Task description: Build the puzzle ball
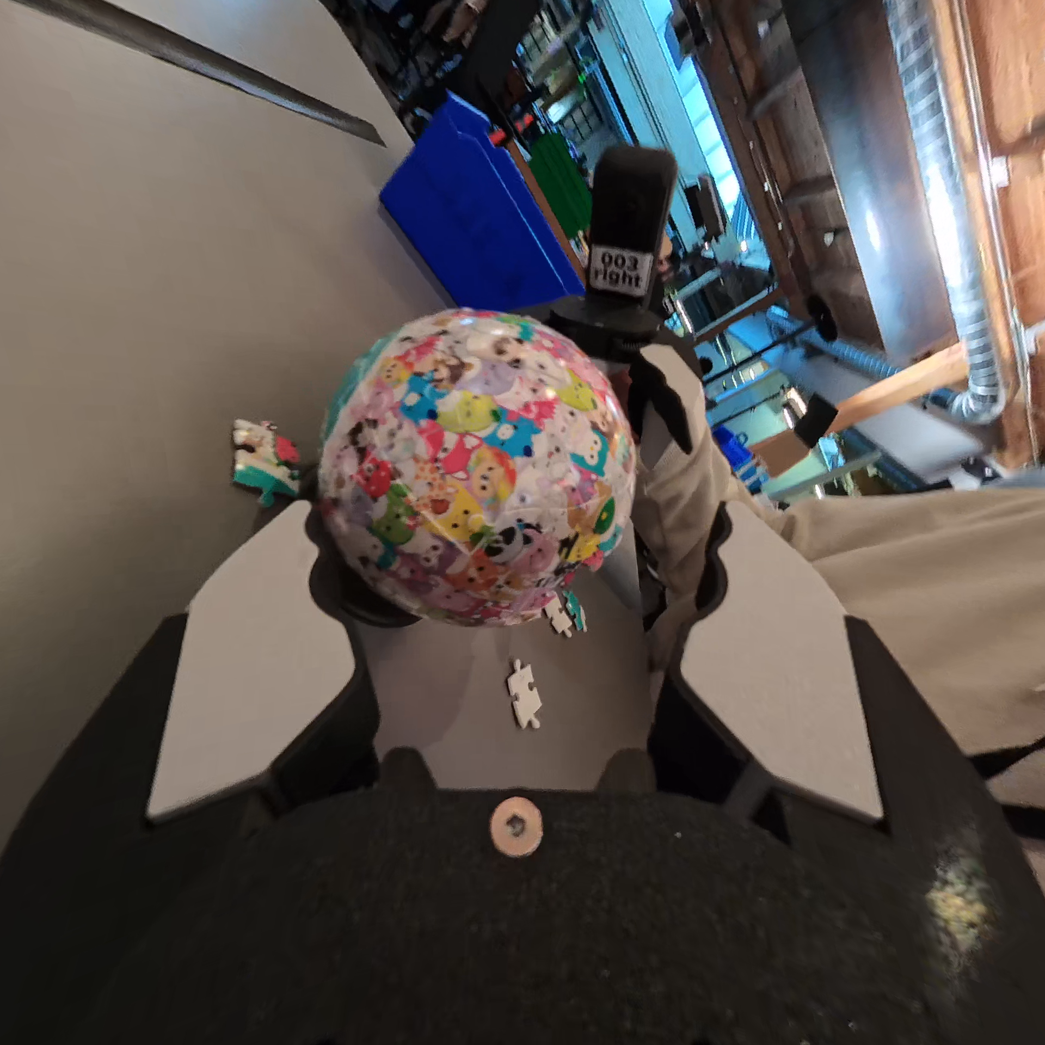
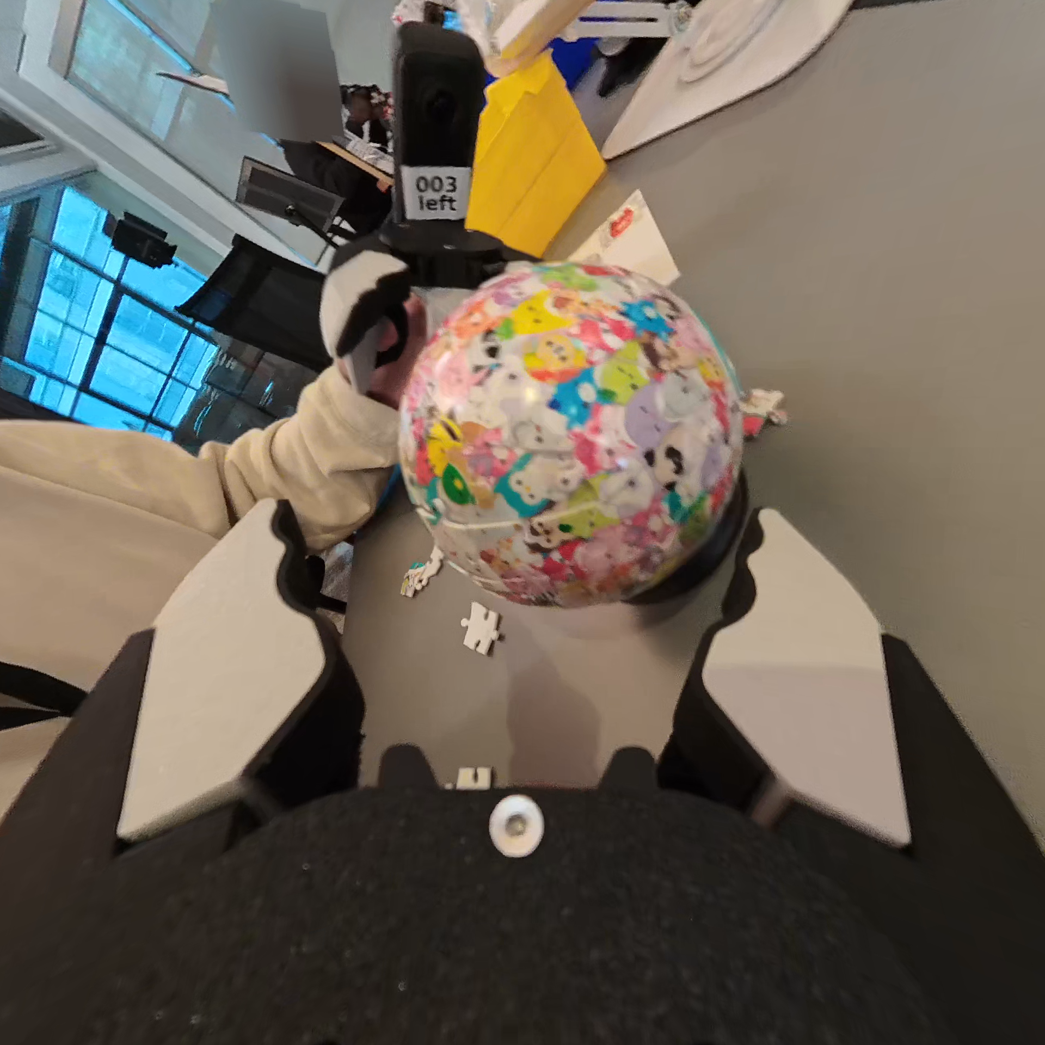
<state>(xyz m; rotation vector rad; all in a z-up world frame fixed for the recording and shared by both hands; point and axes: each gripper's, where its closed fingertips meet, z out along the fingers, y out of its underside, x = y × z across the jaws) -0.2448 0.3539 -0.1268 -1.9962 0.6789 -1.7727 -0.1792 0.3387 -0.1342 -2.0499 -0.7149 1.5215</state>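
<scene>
Spread wide with nothing between their fingers, the left gripper (image 1: 514,543) and right gripper (image 2: 514,548) both face the puzzle ball (image 1: 475,469). It sits on a dark stand (image 2: 707,560) on the grey table (image 2: 848,283), just ahead of the left gripper's left fingertip and the right gripper's right fingertip. 1 white loose piece (image 1: 525,692) lies on the table between the left gripper's fingers, and a coloured cluster of pieces (image 1: 264,459) lies beyond its left fingertip, beside the ball.

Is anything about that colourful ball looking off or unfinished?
Mostly whole, but loose pieces lie on the grey table around the puzzle ball: a white piece lying face-down, and a joined cluster beside it. Both grippers are open, holding nothing.
</scene>
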